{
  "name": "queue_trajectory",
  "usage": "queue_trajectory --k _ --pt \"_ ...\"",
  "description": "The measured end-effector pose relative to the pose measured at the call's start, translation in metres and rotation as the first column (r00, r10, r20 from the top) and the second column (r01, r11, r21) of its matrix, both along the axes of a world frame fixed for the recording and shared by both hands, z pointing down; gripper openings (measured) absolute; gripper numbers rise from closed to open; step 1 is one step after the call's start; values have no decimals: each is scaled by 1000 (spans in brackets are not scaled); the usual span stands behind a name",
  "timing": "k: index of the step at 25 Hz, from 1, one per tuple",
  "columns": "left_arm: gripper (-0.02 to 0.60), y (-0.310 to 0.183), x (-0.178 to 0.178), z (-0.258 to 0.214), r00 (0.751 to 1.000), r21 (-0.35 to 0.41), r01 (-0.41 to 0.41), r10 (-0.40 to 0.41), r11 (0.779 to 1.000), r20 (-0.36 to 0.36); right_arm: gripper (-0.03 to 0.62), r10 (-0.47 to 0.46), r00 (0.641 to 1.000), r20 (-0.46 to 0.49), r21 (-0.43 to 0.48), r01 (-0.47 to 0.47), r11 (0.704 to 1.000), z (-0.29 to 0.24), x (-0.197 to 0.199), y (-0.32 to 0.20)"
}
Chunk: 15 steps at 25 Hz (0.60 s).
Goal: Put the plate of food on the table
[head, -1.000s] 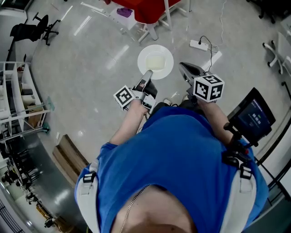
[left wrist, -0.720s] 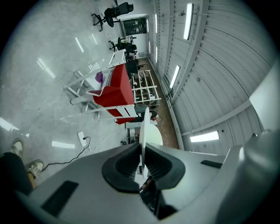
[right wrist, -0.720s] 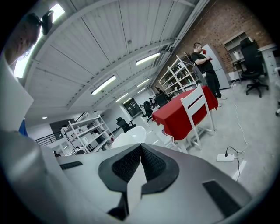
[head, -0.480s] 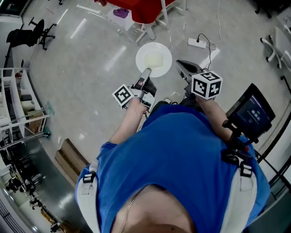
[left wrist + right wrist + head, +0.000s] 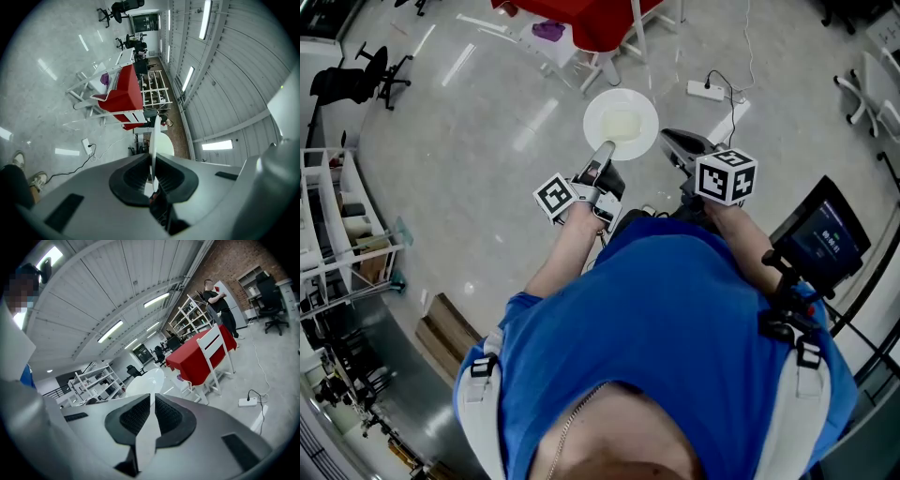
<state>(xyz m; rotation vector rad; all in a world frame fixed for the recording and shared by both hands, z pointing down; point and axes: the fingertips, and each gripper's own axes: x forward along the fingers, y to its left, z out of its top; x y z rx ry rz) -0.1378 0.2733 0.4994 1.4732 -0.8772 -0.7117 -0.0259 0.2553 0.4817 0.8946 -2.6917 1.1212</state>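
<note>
L gripper (image 5: 605,150) and R gripper (image 5: 667,139) stay clamped on plate (image 5: 595,111) rim; vs 1 s ago little shift, red bench (image 5: 591,19) still ahead: carry unfinished.

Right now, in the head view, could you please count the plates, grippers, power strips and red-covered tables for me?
Plate: 1
Grippers: 2 (left gripper, right gripper)
Power strip: 1
Red-covered table: 1
Total: 5
</note>
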Motion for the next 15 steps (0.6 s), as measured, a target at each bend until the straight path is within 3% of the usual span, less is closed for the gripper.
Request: queue_trajectory --k 3,15 --pt "26 -4 6 0 1000 9 -17 17 1000 -5 37 -2 1000 17 -21 2 1000 4 0 0" --pt "26 -9 15 -2 999 4 -34 34 999 -36 48 62 995 83 -118 -52 992 7 6 -4"
